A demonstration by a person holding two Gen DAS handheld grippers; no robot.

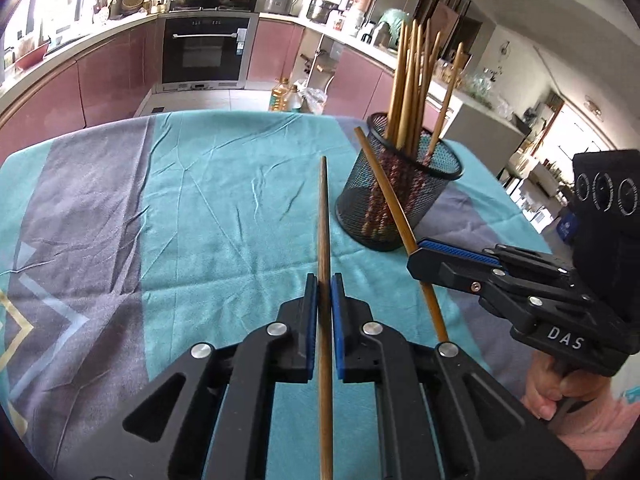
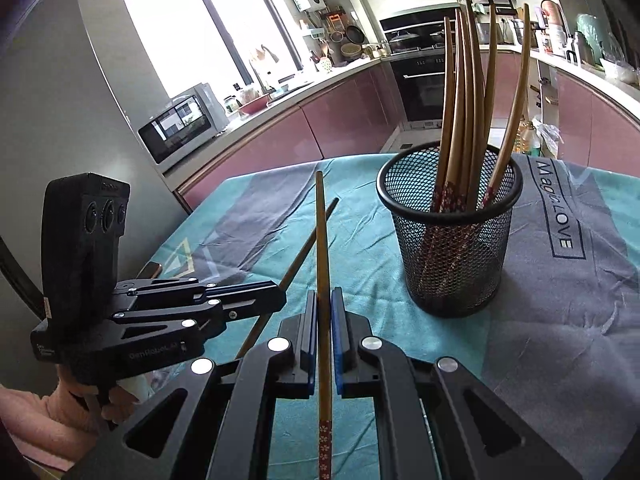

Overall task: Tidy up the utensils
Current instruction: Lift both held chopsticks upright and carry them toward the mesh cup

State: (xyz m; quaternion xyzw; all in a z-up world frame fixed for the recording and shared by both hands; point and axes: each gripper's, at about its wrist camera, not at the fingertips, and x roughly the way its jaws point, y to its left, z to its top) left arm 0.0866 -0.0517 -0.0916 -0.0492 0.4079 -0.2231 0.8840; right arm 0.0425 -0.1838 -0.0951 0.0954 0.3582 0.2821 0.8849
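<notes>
While both jaws clamp, each brown chopstick (image 1: 325,240) (image 2: 322,248) shows a red floral end.

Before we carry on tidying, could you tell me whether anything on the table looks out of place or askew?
Nothing stands out. The mesh holder stands upright on the tablecloth with its chopsticks inside; each gripper, left and right, holds one chopstick.
</notes>
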